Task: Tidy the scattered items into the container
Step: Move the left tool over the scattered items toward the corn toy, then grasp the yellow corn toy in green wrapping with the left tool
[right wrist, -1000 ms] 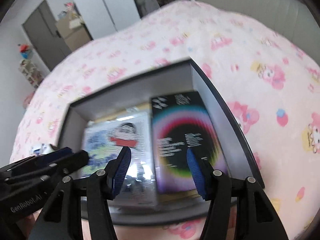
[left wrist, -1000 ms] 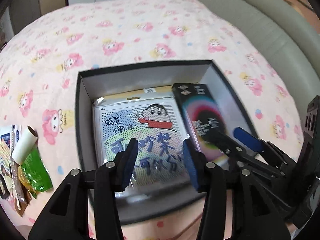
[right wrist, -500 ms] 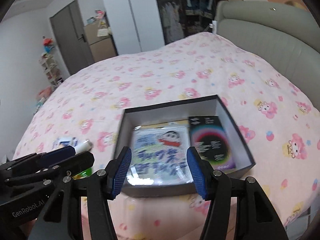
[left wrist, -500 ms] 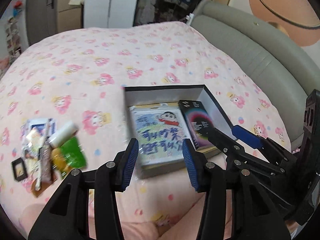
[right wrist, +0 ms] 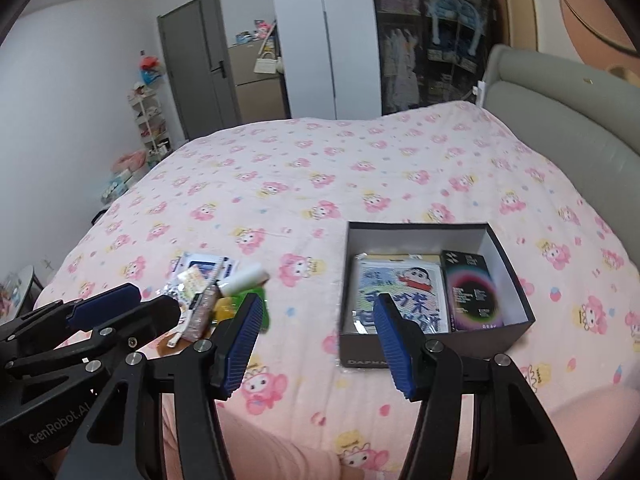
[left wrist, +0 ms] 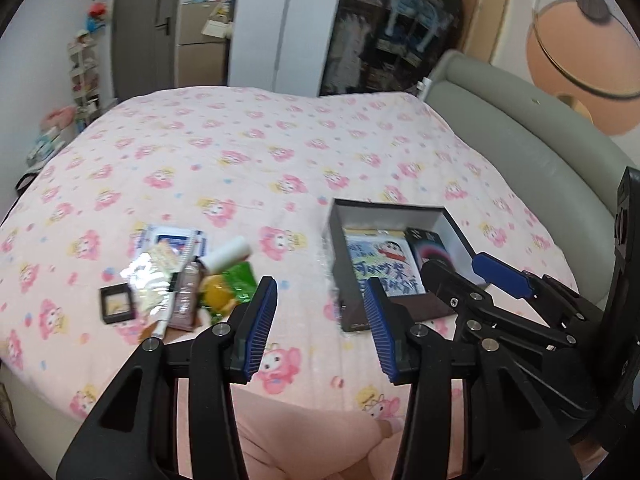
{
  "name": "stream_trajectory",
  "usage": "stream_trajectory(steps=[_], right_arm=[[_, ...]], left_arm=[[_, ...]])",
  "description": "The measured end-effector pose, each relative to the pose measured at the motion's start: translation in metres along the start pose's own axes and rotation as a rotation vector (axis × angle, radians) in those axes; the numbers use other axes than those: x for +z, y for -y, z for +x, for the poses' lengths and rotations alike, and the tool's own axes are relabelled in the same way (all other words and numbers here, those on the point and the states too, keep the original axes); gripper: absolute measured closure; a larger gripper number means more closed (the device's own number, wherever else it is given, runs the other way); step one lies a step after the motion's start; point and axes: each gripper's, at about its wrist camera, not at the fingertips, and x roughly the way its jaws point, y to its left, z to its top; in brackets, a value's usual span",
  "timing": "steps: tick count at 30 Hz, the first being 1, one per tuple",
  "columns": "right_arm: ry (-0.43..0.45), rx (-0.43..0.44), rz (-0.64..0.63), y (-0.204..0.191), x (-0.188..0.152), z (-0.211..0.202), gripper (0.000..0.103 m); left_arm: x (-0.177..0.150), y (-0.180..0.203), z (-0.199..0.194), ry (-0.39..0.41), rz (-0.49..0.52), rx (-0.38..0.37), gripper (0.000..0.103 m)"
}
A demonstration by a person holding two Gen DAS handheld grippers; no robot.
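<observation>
A dark open box [right wrist: 516,280] [left wrist: 340,248] sits on the pink bedspread. It holds a cartoon-print packet [right wrist: 400,288] [left wrist: 380,256] and a black box with a rainbow ring [right wrist: 472,288] [left wrist: 430,246]. A pile of loose items lies to its left: a white roll [left wrist: 226,257] [right wrist: 246,277], a green packet [left wrist: 236,284], a brown wrapper [left wrist: 186,296], a small black frame [left wrist: 117,303] and a blue-white card [left wrist: 172,240]. My left gripper [left wrist: 320,320] and right gripper [right wrist: 316,332] are both open and empty, held above the bed's near edge.
The pink patterned bedspread [left wrist: 280,152] covers the whole bed. A grey padded headboard [left wrist: 520,132] runs along the right. Wardrobes, a door [right wrist: 192,76] and a shelf rack [right wrist: 150,120] stand beyond the far side of the bed.
Both grippers have pulled back and up from just over the box. The box now looks small and farther off, and the pile of loose items has come into view.
</observation>
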Motion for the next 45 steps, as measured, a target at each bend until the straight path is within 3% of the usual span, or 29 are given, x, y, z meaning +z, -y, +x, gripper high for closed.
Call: stream_trajectory(steps=[5,11,17,23,29,33,38,39,45], right_arm=[[0.055,0.029,0.003,-0.029,0.017,-0.005,0.048],[0.008,0.066,-0.056,-0.047,0.027,0.023,0.048],[-0.059,0.103,-0.132,-0.077,0.045,0.085,0.048],[-0.157,0.132,-0.166,-0.101,0.048,0.171,0.048],[-0.337,0.089,-0.228,-0.107,0.018,0.267,0.048],[-0.456,0.104,-0.24,-0.098,-0.016,0.308,0.048],[-0.53,0.13,-0.183,-0.082,-0.038,0.334,0.048],[-0.543,0.135,-0.171,-0.08,-0.041,0.339,0.048],[-0.576,0.078,-0.178,-0.073,-0.054,0.354,0.048]], left_arm=[[0.02,-0.026,-0.016,0.031,-0.031,0.008,0.059],[0.017,-0.056,0.001,0.032,-0.09,0.001,0.059],[0.032,-0.1,0.045,-0.002,-0.132,0.032,0.059],[0.027,-0.157,0.121,-0.098,-0.277,0.041,0.058],[-0.007,-0.194,0.215,-0.276,-0.452,0.03,0.058],[-0.029,-0.197,0.257,-0.38,-0.49,0.018,0.058],[-0.046,-0.202,0.275,-0.44,-0.527,0.037,0.058],[-0.049,-0.204,0.278,-0.449,-0.538,0.039,0.054],[-0.055,-0.209,0.289,-0.471,-0.585,0.003,0.047]])
